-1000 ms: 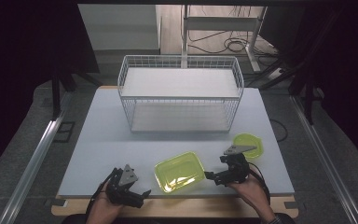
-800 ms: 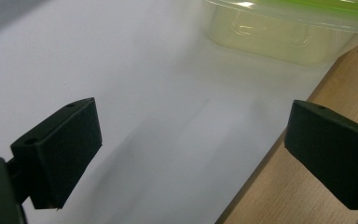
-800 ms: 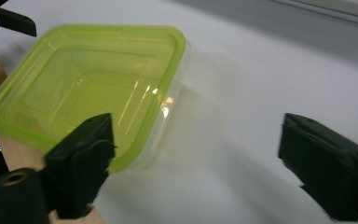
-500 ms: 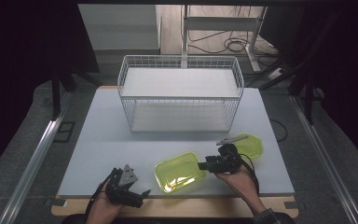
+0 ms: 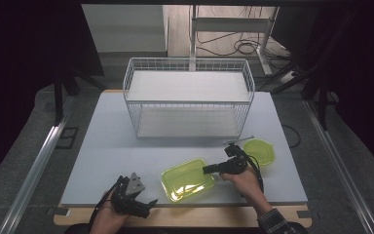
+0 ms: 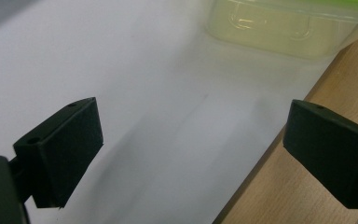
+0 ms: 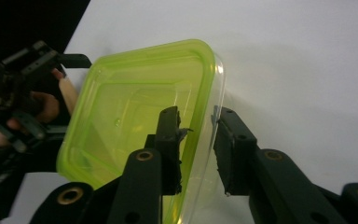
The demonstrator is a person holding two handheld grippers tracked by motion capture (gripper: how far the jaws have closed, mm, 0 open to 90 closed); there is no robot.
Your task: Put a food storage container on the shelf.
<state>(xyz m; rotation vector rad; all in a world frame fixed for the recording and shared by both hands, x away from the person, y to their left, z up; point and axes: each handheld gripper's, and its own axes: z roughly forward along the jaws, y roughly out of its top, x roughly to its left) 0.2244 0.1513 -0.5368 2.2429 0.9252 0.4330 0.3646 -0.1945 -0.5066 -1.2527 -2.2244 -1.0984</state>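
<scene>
A yellow-green clear plastic container sits open near the front of the white table. My right gripper comes at its right wall from the right, one jaw inside and one outside. The jaws have just been closing; a narrow gap still shows beside the wall, so they are open. A matching yellow-green lid lies just right of that hand. My left gripper rests open and empty at the front edge, with the container ahead of it.
A white wire basket with two shelves stands at the back middle of the table. The table's wooden front edge runs under my left gripper. The other hand and its gripper sit beyond the container.
My right gripper has moved left from beside the lid to the container's right wall and narrowed its jaws around it. The left gripper has stayed put.
</scene>
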